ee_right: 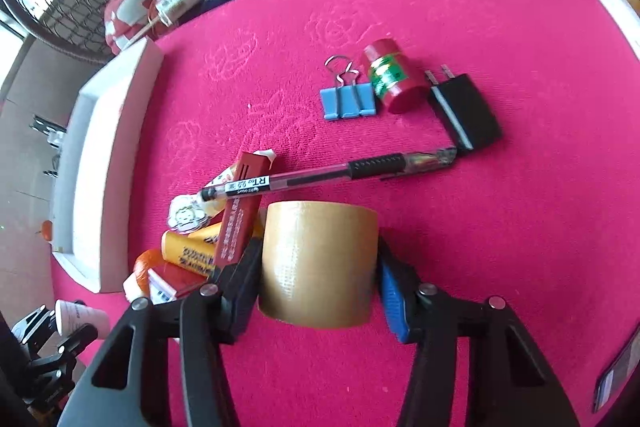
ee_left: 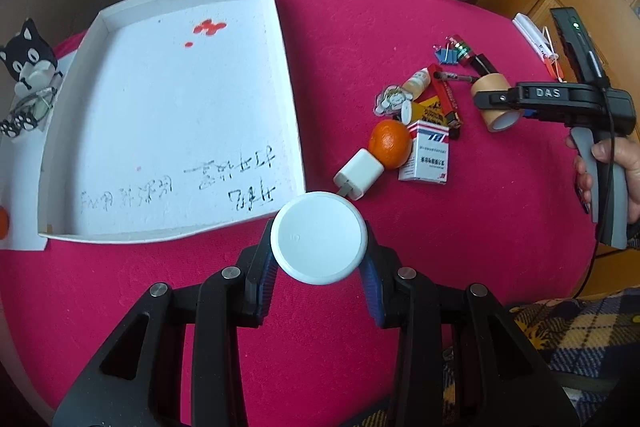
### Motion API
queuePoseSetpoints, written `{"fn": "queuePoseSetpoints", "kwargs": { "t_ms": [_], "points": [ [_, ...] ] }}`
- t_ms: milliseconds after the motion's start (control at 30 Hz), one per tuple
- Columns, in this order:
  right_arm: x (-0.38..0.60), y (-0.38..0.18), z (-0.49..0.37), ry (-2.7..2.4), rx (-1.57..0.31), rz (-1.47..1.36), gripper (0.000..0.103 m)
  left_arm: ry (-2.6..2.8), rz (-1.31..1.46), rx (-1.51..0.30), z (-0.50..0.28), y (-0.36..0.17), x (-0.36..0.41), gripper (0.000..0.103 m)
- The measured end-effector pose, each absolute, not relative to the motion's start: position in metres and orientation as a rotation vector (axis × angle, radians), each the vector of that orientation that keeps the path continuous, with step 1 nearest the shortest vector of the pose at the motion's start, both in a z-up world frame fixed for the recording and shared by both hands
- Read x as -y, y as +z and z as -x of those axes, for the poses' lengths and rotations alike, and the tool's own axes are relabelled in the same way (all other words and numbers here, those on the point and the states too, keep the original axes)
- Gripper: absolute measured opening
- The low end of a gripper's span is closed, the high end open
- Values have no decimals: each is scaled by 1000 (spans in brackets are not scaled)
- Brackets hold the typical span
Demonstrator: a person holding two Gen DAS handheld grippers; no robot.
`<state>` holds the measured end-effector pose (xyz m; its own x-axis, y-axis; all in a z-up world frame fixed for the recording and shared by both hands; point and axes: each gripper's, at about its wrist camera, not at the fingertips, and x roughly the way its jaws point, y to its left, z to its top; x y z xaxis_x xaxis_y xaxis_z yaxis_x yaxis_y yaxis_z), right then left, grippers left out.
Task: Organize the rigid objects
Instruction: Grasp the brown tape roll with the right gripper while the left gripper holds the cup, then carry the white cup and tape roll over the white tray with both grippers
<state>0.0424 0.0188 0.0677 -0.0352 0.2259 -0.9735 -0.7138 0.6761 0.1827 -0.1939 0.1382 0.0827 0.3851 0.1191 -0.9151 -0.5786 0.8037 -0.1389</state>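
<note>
I am holding a round white lid (ee_left: 319, 237) in the left claw (ee_left: 319, 267), its two pads pressing on the lid's sides, above the pink worktop (ee_left: 460, 247) and just off the near corner of the white tray (ee_left: 280, 27). The tray is sitting to the left, marked with handwriting and a few red blots.

I am holding the right claw (ee_right: 319, 283) around a brown tape roll (ee_right: 319, 263), which is standing on the worktop. The left pad is touching the roll; on the right side I cannot tell whether the blue pad is pressing or just beside it.

Beyond the roll, a clear pen (ee_right: 320, 175) is lying across a dark red box (ee_right: 240, 207). Farther back, a blue binder clip (ee_right: 348, 103), a red cylinder (ee_right: 394, 79) and a black plug adapter (ee_right: 464, 111) are lying side by side.

From the left wrist view, an orange (ee_left: 390, 143), a white charger (ee_left: 359, 174) and a red-and-white carton (ee_left: 426, 157) are clustered together between the tray and the right claw, the orange touching both the charger and the carton. A hand (ee_left: 616, 171) is gripping the right claw's handle at the right edge.
</note>
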Motion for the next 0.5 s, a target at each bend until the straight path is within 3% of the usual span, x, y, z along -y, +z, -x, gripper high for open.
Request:
{"fn": "queuePoseSetpoints", "kwargs": {
  "t_ms": [167,500],
  "points": [
    [-4,116,-40,841,-1313,381,53,492,450,-1024,188,111,-141,37],
    [-31,253,-15,1002,-913,255,53,595,376,-818,181,214,-171,37]
  ]
}}
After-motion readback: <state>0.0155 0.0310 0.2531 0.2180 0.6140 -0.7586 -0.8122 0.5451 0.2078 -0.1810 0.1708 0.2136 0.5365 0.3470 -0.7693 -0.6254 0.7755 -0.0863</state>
